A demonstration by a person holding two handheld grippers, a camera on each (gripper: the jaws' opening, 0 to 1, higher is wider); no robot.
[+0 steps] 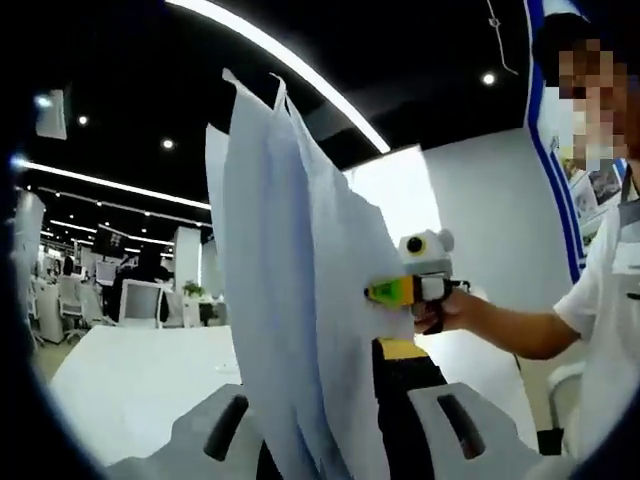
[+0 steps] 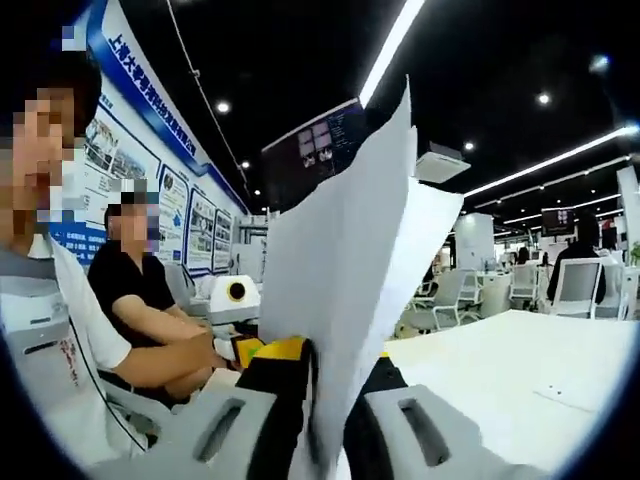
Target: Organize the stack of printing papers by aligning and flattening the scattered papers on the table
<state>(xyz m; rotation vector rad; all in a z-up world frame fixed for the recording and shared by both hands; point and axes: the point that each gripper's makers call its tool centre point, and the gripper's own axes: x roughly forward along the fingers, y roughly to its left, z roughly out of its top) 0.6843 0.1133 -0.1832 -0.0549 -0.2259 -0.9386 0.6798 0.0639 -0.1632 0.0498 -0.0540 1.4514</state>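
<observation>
Currently both grippers clamp the papers [image 1: 300, 300], held upright above the white table [image 1: 140, 380]: left gripper [image 1: 340, 440] at one edge, right gripper [image 2: 325, 430] at the opposite edge.

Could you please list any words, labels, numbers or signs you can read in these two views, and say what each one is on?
None can be read.
Wall posters: blocks of print, too small and blurred.
Blue banner: white characters, too blurred.
Hanging screen: picture tiles, nothing legible.
Papers: blank on the sides shown.
</observation>
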